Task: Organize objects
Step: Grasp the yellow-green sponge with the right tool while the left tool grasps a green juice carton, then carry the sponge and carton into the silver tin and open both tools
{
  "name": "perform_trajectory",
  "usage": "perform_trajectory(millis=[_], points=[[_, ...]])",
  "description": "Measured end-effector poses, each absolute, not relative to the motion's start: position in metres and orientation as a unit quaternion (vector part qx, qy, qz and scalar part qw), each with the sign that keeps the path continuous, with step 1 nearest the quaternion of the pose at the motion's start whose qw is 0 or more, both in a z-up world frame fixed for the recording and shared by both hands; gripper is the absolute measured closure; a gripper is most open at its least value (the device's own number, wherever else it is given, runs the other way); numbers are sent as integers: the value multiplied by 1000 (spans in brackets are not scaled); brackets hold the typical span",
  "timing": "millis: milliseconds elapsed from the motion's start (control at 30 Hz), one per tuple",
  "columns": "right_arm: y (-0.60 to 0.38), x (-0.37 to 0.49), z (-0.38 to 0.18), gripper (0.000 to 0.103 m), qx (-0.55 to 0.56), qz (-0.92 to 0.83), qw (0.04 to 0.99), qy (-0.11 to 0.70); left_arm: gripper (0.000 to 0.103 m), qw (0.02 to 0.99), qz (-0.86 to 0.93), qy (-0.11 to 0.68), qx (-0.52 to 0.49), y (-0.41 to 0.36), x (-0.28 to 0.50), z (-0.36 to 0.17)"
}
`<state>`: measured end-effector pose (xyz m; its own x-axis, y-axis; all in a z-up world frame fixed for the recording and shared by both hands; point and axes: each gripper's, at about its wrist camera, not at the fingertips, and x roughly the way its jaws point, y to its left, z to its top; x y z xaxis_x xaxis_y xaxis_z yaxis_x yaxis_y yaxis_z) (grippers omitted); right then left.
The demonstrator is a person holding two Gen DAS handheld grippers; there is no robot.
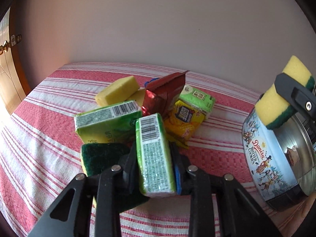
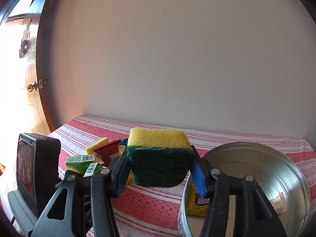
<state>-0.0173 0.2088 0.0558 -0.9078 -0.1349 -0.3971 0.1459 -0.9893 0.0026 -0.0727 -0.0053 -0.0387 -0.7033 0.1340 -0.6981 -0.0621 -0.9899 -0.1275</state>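
My left gripper is shut on a green tissue pack with a barcode, held over the pile. The pile holds another green pack, a yellow sponge, a green-backed sponge, a red foil packet, a yellow snack packet and a light green pack. My right gripper is shut on a yellow-and-green sponge, just left of the open cookie tin; the sponge also shows in the left wrist view above the tin.
A red-and-white striped cloth covers the table against a plain wall. The tin holds a yellow packet and a small white sachet. The left gripper's body stands at the left. A wooden door is far left.
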Motion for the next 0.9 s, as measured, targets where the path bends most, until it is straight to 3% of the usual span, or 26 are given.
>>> perform_trajectory(millis=[333,900], points=[[217,-13,60,45,201,-977,75,0,78,51,934,-82,-343,-8,-48,-24],[238,0,75,45,182,-981,68,-24,77,39,960,-55,-272,23,-15,26]])
